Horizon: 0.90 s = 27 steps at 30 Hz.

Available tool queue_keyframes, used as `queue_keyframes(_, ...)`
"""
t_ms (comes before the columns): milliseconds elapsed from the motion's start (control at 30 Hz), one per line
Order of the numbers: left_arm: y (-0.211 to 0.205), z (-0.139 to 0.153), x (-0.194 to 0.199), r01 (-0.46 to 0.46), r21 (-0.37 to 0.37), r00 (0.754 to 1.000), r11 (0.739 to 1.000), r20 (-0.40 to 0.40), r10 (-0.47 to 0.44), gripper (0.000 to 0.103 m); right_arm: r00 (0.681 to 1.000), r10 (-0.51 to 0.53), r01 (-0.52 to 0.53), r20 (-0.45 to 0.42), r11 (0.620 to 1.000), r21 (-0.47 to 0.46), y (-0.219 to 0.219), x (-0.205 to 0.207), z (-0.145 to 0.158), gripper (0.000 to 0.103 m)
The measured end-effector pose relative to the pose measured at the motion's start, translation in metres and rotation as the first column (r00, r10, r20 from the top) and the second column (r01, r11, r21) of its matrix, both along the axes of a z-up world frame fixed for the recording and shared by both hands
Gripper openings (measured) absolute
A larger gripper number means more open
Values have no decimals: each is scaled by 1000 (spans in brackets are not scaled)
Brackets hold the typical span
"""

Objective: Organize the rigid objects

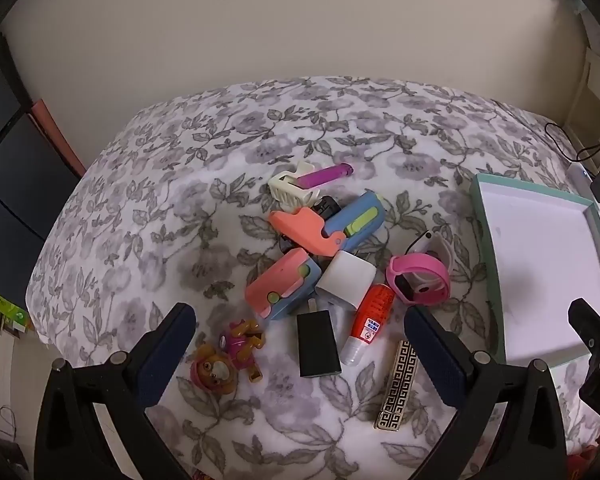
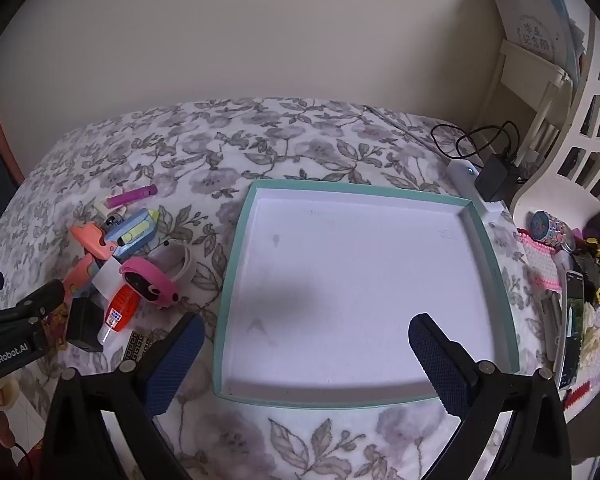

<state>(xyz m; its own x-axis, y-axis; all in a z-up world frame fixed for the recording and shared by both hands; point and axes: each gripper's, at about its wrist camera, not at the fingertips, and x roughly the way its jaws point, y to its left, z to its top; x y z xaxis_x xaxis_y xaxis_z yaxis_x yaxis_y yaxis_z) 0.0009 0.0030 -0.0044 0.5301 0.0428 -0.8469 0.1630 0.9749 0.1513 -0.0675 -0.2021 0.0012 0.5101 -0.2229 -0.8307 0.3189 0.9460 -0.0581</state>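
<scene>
We are working over a bed covered in a floral blanket (image 1: 148, 216), and the largest thing on it is the shallow box lid (image 2: 236, 280) with a teal rim and bare white floor, lying to the right of the clutter with nothing in it yet. Our right gripper (image 2: 306, 356) hangs above its near edge, jaws spread wide and holding nothing. Our left gripper (image 1: 300, 354) hovers over the near side of the heap, jaws likewise spread and empty. The heap itself lies just left of the lid: a blue case (image 1: 354, 220) and a salmon case (image 1: 304, 230) overlap at the top, with a white charger cube (image 1: 346, 280) and a pink watch band (image 1: 418, 278) below them. Nearer us and lying free are a black adapter (image 1: 318, 344), a red glue bottle (image 1: 370, 322), a patterned strip (image 1: 396, 388) and a small toy figure (image 1: 228, 354). As we judge it, nothing has been moved, so we would start with a loose piece such as the adapter: come straight down, pinch across its narrow sides, and lift clear without dragging the blanket or nudging the stacked cases.
</scene>
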Motion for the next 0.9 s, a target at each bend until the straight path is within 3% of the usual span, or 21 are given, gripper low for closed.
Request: queue_keyframes(900, 1, -4, 2, -12, 14, 1000, 1000, -25, 13, 103, 1000, 0, 0, -8, 1000, -8, 0, -2, -3, 103)
